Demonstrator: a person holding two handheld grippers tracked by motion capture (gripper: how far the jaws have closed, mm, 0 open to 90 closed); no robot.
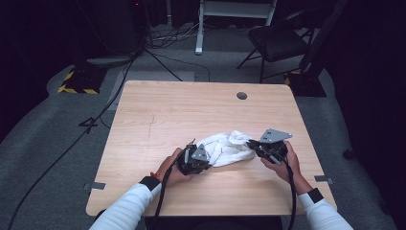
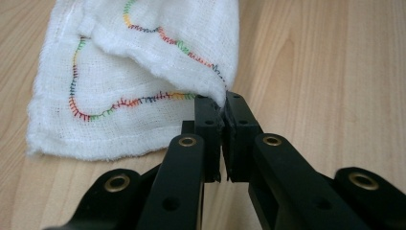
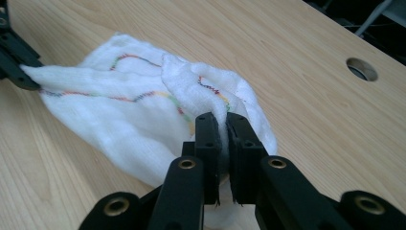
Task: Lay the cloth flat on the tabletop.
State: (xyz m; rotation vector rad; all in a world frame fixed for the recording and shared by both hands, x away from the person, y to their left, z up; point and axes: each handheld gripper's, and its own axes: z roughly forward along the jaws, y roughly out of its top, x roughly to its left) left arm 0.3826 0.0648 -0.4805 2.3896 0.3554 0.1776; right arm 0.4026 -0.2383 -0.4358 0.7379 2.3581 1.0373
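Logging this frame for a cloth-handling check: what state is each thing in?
white cloth: crumpled, partly lifted off the table, pinched at two edges
left hand-held gripper: shut on a cloth edge
right hand-held gripper: shut on another cloth edge

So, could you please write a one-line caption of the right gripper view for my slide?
Right gripper shut on a corner of the white cloth with rainbow stitching, above the wooden table.
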